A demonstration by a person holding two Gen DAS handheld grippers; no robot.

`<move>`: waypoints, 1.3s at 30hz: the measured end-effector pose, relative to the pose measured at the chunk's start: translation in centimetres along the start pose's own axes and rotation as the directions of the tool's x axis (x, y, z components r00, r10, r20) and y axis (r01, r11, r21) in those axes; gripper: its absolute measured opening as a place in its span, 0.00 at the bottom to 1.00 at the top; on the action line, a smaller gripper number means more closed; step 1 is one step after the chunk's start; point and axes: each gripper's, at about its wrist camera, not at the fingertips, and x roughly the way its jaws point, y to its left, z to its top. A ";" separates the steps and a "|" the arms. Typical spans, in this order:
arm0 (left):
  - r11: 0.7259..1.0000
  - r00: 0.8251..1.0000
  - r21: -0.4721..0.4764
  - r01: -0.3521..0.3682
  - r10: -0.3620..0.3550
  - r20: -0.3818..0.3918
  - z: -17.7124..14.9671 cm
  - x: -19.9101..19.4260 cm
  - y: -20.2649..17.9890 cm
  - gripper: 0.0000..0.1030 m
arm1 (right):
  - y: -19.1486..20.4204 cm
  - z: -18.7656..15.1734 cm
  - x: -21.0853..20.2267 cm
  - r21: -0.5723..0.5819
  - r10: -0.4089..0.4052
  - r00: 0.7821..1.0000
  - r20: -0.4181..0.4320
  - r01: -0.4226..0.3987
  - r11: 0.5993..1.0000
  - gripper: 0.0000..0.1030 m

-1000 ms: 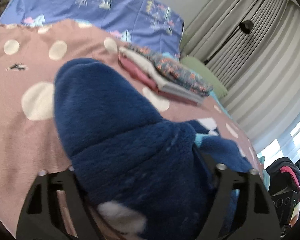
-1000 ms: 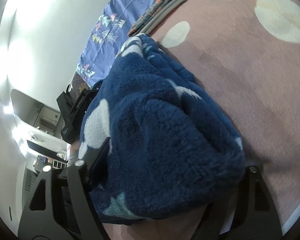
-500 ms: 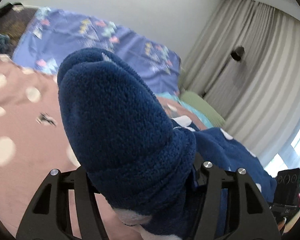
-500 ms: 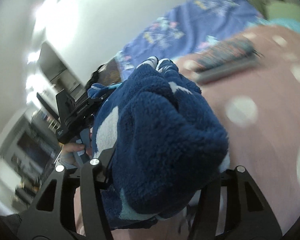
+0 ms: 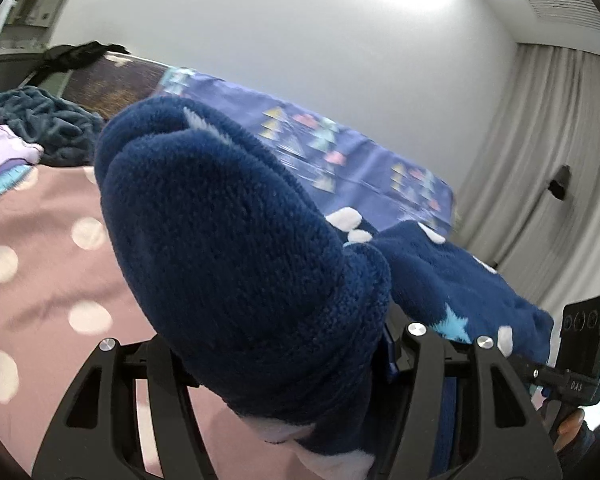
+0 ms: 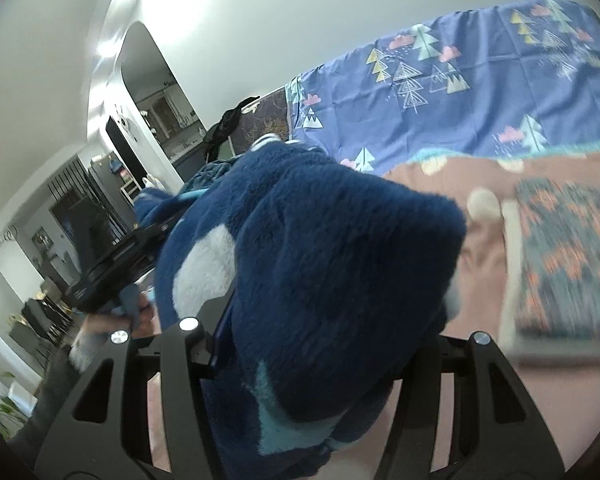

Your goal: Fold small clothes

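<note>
A navy fleece garment [image 5: 236, 248] with white dots and a light blue star is held up above the pink dotted bedspread [image 5: 40, 280]. My left gripper [image 5: 284, 364] is shut on one bunched end of it. My right gripper [image 6: 312, 344] is shut on the other end [image 6: 320, 264]. The fleece bulges over both sets of jaws and hides the fingertips. In the left wrist view the cloth stretches right to the other gripper [image 5: 580, 356]. In the right wrist view the other gripper [image 6: 116, 264] shows at the left, in a hand.
A stack of folded clothes with a patterned top piece [image 6: 568, 256] lies on the bedspread at right. A blue sheet with tree prints [image 6: 460, 80] covers the headboard. A crumpled dark blanket [image 5: 44, 128] and lilac cloth [image 5: 0, 148] lie at far left. Curtains [image 5: 560, 160] hang at right.
Both grippers have risen and tilted up with the fleece garment, so the views now show the wall and headboard rather than mostly bedspread. The grips stay shut.
</note>
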 end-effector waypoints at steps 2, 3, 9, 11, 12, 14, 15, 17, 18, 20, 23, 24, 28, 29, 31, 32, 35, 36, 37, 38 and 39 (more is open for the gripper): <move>0.999 0.999 -0.011 -0.038 0.038 0.012 0.4 1.8 1.4 0.60 | -0.7 1.6 3.1 -0.014 -0.011 1.000 -0.008 0.010 1.000 0.54; 0.999 0.999 -0.012 -0.050 0.050 0.013 0.5 2.1 2.0 0.60 | -1.1 2.3 4.6 -0.018 -0.017 1.000 -0.019 0.016 1.000 0.54; 0.990 0.990 -0.022 -0.140 0.140 -0.017 -0.3 6.9 5.7 0.60 | -3.4 4.2 12.1 -0.056 -0.060 0.998 -0.034 0.058 0.997 0.54; 0.985 0.985 -0.046 -0.169 0.168 -0.028 -0.7 8.4 7.0 0.60 | -4.0 4.1 14.5 -0.071 -0.092 0.995 -0.040 0.089 0.994 0.54; 0.980 0.981 -0.055 -0.192 0.189 -0.045 -1.5 9.3 7.7 0.61 | -4.4 3.9 15.6 -0.083 -0.113 0.993 -0.043 0.109 0.990 0.55; 0.971 0.969 -0.060 -0.233 0.227 -0.094 -2.7 11.0 8.7 0.72 | -5.4 2.5 18.3 -0.118 -0.241 0.968 -0.076 0.231 0.966 0.71; 0.962 0.954 -0.059 -0.265 0.253 -0.159 -4.0 12.0 9.3 0.74 | -6.1 1.6 19.2 -0.115 -0.286 0.952 -0.106 0.274 0.955 0.76; 0.948 0.912 -0.031 -0.318 0.297 -0.282 -6.1 13.3 10.1 0.81 | -8.1 -0.8 20.3 -0.070 -0.345 0.924 -0.166 0.338 0.938 0.78; 0.942 0.903 -0.016 -0.336 0.318 -0.289 -7.2 13.0 10.4 0.83 | -9.0 -1.6 19.4 -0.005 -0.359 0.923 -0.141 0.362 0.932 0.78; 0.955 0.927 -0.064 -0.289 0.262 -0.269 -7.6 11.9 11.5 0.89 | -10.7 -2.2 17.3 0.127 -0.310 0.943 -0.119 0.324 0.938 0.78; 0.959 0.931 -0.073 -0.276 0.248 -0.267 -7.9 9.5 11.2 0.89 | -10.6 -2.7 13.9 0.140 -0.313 0.943 -0.112 0.327 0.935 0.78; 0.962 0.934 -0.045 -0.270 0.250 -0.256 -8.3 8.6 10.5 0.89 | -9.6 -3.1 12.7 0.095 -0.322 0.941 -0.102 0.332 0.939 0.78; 0.976 0.958 0.066 -0.208 0.217 -0.190 -10.0 3.8 6.7 0.98 | -2.9 -6.4 5.8 -0.148 -0.354 0.935 -0.001 0.350 0.925 0.88; 0.980 0.965 0.088 -0.181 0.194 -0.175 -10.6 2.0 5.3 0.99 | -1.4 -7.5 3.9 -0.183 -0.359 0.933 0.031 0.359 0.915 0.91; 0.982 0.975 0.126 -0.140 0.159 -0.157 -11.8 -0.5 2.5 0.99 | 1.8 -10.0 -0.8 -0.245 -0.367 0.921 0.128 0.388 0.888 0.97; 0.981 0.976 0.142 -0.131 0.152 -0.153 -12.1 -1.4 1.3 0.99 | 2.7 -10.8 -2.2 -0.249 -0.369 0.916 0.160 0.399 0.883 0.98; 0.968 0.982 0.214 -0.133 0.159 -0.107 -13.2 -5.7 -3.1 0.99 | 5.2 -13.4 -7.7 -0.216 -0.385 0.897 0.217 0.429 0.877 0.98; 0.962 0.983 0.236 -0.139 0.163 -0.085 -13.6 -7.6 -4.7 0.99 | 5.8 -14.1 -9.3 -0.207 -0.392 0.891 0.227 0.438 0.875 0.98; 0.959 0.984 0.249 -0.138 0.161 -0.071 -13.9 -9.1 -5.9 0.99 | 6.6 -14.8 -10.6 -0.205 -0.404 0.882 0.242 0.453 0.868 0.98; 0.956 0.985 0.259 -0.140 0.160 -0.058 -14.2 -10.4 -7.0 0.99 | 7.7 -15.7 -12.4 -0.208 -0.424 0.865 0.268 0.482 0.851 0.98; 0.951 0.987 0.273 -0.144 0.160 -0.035 -14.6 -12.2 -8.3 0.99 | 8.2 -16.2 -13.3 -0.209 -0.434 0.856 0.283 0.496 0.843 0.98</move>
